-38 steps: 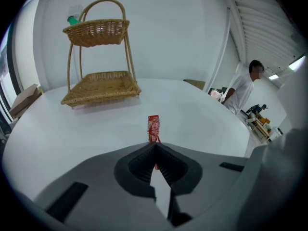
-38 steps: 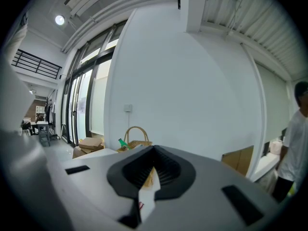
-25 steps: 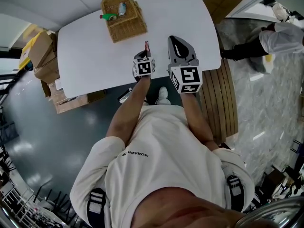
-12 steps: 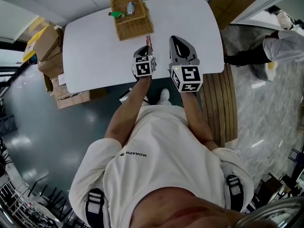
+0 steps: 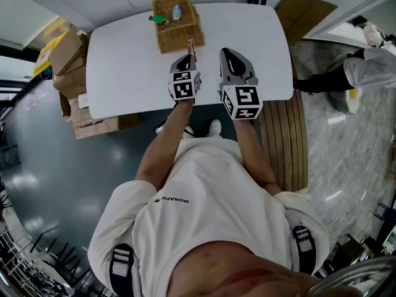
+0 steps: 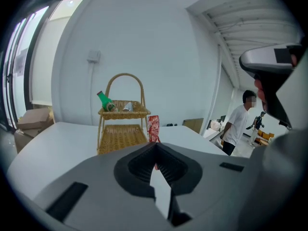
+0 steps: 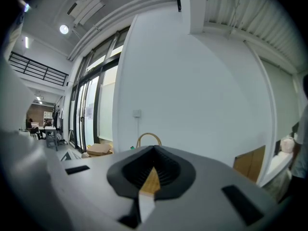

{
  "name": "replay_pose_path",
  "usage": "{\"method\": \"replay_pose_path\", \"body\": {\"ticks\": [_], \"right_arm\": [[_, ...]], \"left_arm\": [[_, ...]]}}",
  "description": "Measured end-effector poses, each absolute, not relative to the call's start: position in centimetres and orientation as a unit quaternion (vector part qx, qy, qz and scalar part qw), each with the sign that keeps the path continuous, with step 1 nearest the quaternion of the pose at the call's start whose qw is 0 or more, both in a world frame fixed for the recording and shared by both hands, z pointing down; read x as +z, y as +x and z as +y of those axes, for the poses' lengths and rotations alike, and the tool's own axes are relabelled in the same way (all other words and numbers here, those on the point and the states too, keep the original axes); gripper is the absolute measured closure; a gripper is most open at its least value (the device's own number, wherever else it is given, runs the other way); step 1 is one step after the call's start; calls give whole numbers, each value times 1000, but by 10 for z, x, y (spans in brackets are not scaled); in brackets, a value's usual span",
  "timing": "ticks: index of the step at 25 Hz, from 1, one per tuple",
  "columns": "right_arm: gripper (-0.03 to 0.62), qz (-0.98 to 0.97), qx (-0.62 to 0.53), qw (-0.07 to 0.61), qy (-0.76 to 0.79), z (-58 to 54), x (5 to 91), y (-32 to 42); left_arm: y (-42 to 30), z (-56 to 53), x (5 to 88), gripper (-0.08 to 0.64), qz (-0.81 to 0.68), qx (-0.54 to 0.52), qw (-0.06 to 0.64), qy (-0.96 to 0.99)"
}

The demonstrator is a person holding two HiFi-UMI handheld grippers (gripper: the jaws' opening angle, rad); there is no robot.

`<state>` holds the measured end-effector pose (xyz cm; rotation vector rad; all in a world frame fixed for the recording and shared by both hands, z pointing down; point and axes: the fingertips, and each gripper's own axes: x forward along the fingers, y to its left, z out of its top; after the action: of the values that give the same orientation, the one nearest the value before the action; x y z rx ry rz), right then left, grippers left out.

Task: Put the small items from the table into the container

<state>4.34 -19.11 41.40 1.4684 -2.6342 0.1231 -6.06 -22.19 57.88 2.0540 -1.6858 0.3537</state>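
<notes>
A two-tier wicker basket stands at the far side of the white table. Its upper tier holds a green bottle and a small can. My left gripper is shut on a thin red packet, which stands upright out of the jaw tips, in the air just short of the basket's right side. To its right my right gripper hovers over the table, shut with nothing in it.
Cardboard boxes are stacked on the floor left of the table. A slatted wooden bench runs along the table's right end. A person in white stands further right. A brown board leans near the far right corner.
My left gripper has risen with the red packet and come closer to the basket. The right gripper has hardly shifted.
</notes>
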Motion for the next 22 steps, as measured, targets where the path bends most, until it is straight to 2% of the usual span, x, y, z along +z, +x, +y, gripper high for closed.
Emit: {"method": "replay_pose_path", "body": {"ticks": [13,22], "right_arm": [[588,-877,34,59,476,-193,409,26],[588,-879,34,61,471,-197,411,18]], "left_arm": [[-87,-246,530,557,-632,96,182,747],[-110,-277,509,555,-645,66,182,739]]}}
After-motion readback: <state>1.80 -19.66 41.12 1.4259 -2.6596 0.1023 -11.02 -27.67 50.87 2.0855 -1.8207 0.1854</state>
